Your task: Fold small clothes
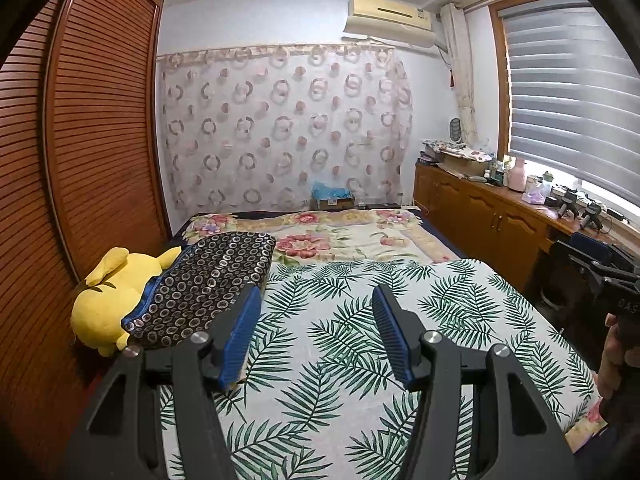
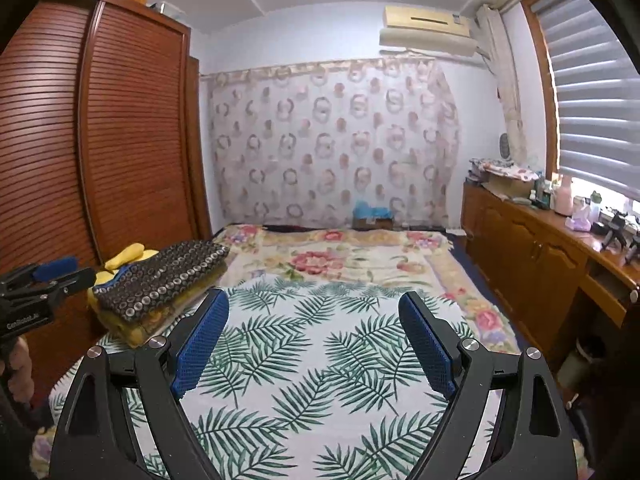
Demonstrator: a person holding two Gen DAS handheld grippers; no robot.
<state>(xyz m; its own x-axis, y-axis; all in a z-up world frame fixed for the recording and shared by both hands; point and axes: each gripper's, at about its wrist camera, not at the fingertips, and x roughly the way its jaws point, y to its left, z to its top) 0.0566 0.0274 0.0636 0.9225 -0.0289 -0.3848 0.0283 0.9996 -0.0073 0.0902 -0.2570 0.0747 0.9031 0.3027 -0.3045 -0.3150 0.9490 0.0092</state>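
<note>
A dark folded garment with a ring pattern and a blue edge (image 1: 208, 284) lies on a yellow plush toy (image 1: 106, 300) at the left side of the bed; it also shows in the right wrist view (image 2: 160, 276). My left gripper (image 1: 314, 300) is open and empty above the palm-leaf sheet (image 1: 340, 344). My right gripper (image 2: 314, 304) is open and empty above the same sheet (image 2: 312, 360). The left gripper also shows at the left edge of the right wrist view (image 2: 52, 270), and the right gripper shows at the right edge of the left wrist view (image 1: 580, 256).
A floral blanket (image 1: 340, 236) covers the far half of the bed. A louvred wooden wardrobe (image 1: 80, 140) stands on the left. A wooden sideboard (image 1: 488, 212) with bottles and clutter runs along the right under the window. A patterned curtain (image 1: 284, 128) hangs behind.
</note>
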